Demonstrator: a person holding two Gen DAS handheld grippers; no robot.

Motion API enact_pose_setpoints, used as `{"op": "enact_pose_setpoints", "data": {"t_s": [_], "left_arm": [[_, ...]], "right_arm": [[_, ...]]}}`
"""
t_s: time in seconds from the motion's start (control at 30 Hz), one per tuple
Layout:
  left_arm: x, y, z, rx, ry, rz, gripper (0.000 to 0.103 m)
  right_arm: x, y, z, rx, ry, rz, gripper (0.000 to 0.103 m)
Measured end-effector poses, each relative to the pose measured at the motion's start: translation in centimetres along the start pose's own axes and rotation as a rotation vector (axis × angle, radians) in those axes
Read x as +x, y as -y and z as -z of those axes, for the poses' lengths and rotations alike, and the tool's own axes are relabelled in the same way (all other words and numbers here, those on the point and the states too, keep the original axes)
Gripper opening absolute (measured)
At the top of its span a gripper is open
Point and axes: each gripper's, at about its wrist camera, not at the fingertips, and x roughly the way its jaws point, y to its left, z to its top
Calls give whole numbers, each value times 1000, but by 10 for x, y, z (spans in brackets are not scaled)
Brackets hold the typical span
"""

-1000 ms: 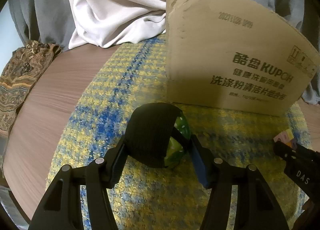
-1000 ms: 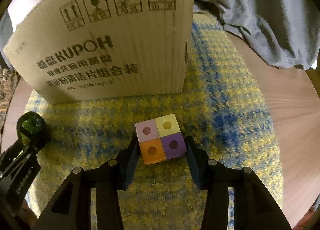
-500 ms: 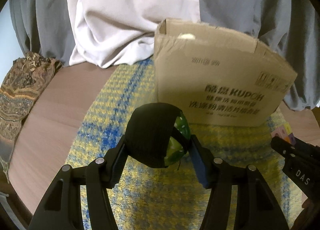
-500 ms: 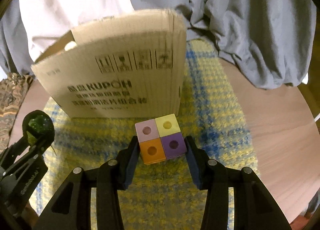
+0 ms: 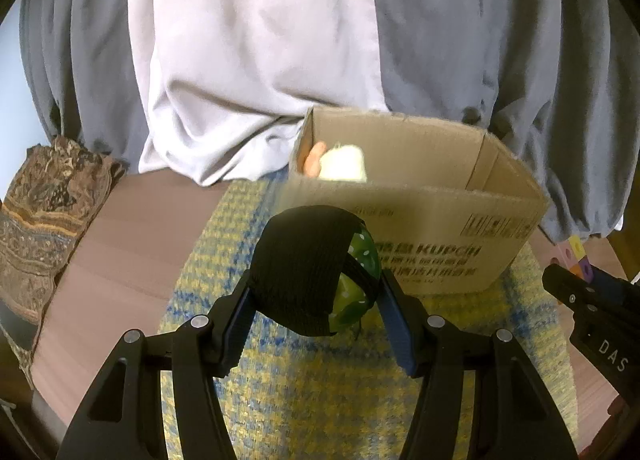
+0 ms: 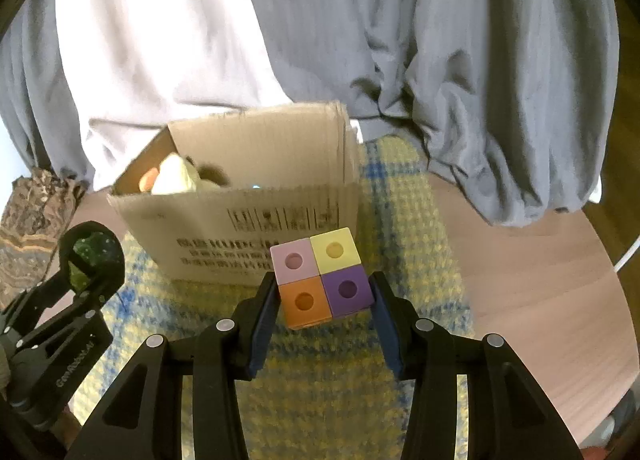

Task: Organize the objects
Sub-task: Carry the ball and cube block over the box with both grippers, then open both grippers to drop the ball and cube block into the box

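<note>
Far left, a brown patterned folded cloth (image 5: 44, 220) lies on the round wooden table (image 5: 132, 236), clear of the work. Next, the left gripper (image 5: 316, 296) is clamped on a green dotted ball wrapped in a black elastic band (image 5: 308, 268), held in the air above the yellow-and-blue woven mat (image 5: 304, 392), short of the open brown cardboard box (image 5: 432, 244) that stands on the mat. Inside the box, at its left end, sit a pale rounded item and an orange one (image 5: 342, 164); the rest of the floor looks free, though part is hidden by the near wall. To the right, the right gripper (image 6: 325, 300) is clamped on a cube of four plastic blocks, pink, yellow, orange and purple, each with a round hole (image 6: 320, 276), also airborne in front of the box. Step in hand looks like carrying both loads over the rim. To do it well: clear the near wall fully before going forward, aim for the free right part, keep the two grippers apart, and let go low so the ball doesn't roll or bounce.
</note>
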Motion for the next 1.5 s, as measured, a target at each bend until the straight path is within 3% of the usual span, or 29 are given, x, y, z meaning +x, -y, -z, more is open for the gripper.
{"op": "enact_pose_setpoints", "data": {"t_s": [0.6,0.97,1.5], "left_arm": [[-16,16,-69,50,73,48,58],[-2,22,-101,70,62,59,58],[40,21,-123,69,-19,67,59]], "right_arm": [[-29,-5,-64,-21,111,-24,45],[-15,-8,-95,-18,96,-39,45],[19,-10,-119,-25,32,-34,45]]}}
